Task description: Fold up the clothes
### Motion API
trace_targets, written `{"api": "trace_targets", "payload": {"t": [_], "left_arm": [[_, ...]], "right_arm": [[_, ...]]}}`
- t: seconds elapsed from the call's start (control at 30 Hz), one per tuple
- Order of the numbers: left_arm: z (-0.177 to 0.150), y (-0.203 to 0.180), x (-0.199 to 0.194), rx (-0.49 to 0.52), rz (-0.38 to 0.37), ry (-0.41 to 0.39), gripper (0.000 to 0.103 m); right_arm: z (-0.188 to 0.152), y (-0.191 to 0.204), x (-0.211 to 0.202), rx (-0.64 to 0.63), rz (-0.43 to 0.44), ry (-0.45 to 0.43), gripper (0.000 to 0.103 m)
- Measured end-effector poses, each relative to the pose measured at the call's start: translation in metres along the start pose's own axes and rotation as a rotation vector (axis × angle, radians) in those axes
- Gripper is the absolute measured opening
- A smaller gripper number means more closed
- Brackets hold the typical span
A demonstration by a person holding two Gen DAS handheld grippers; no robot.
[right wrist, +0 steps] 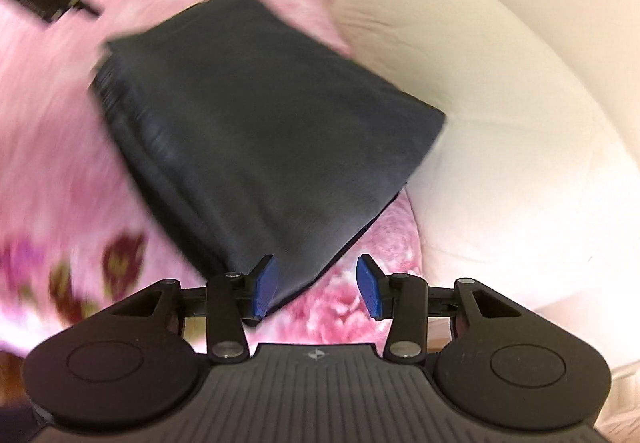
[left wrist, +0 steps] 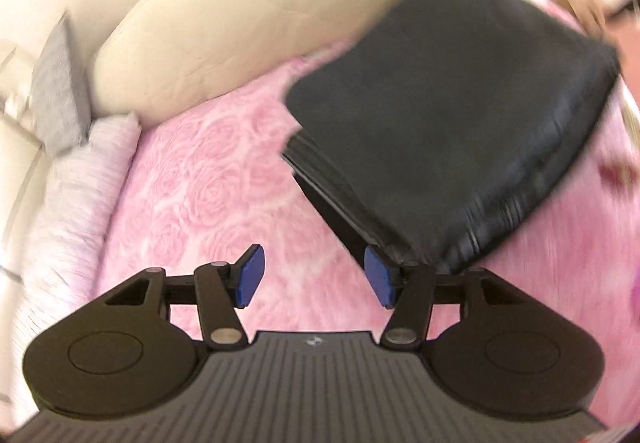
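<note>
black folded garment (left wrist: pixel 452 115) lies on the pink blanket (left wrist: pixel 208 179), against the cream cushion (left wrist: pixel 224 11) | left claw (left wrist: pixel 316 279), right claw (right wrist: pixel 316 285) both parted, empty | I judge it soft, light, slippery; pinch stacked edge near cushion

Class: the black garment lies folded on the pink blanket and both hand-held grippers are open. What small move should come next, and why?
Probably lift both clear: the left hand-held gripper and right hand-held gripper hold nothing, and the black garment already lies folded on the pink blanket.
</note>
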State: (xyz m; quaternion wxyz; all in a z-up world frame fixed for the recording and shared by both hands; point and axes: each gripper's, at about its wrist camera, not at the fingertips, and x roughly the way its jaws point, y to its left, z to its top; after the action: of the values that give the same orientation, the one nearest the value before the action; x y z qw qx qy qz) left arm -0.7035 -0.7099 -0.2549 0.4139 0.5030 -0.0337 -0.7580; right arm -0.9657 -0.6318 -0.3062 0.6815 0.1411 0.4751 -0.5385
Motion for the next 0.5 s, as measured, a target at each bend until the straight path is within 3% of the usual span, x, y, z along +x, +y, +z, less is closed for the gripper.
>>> {"api": "trace_targets", "payload": {"t": [0.13, 0.2, 0.4, 0.5], "left_arm": [[0.037, -0.001, 0.019, -0.01, -0.025, -0.031, 0.045], [0.048, 0.005, 0.046, 0.008, -0.029, -0.043, 0.045], [0.062, 0.0, 0.119, 0.056, -0.043, -0.009, 0.046], [0.064, -0.006, 0.134, 0.063, -0.041, 0.009, 0.047]], "right_arm": [[0.035, -0.041, 0.033, 0.228, 0.074, -0.001, 0.034], [0.052, -0.056, 0.047, 0.262, 0.073, -0.02, 0.032], [0.104, -0.087, 0.091, 0.214, 0.015, -0.118, 0.032], [0.112, -0.095, 0.13, 0.205, 0.026, -0.081, 0.029]]}}
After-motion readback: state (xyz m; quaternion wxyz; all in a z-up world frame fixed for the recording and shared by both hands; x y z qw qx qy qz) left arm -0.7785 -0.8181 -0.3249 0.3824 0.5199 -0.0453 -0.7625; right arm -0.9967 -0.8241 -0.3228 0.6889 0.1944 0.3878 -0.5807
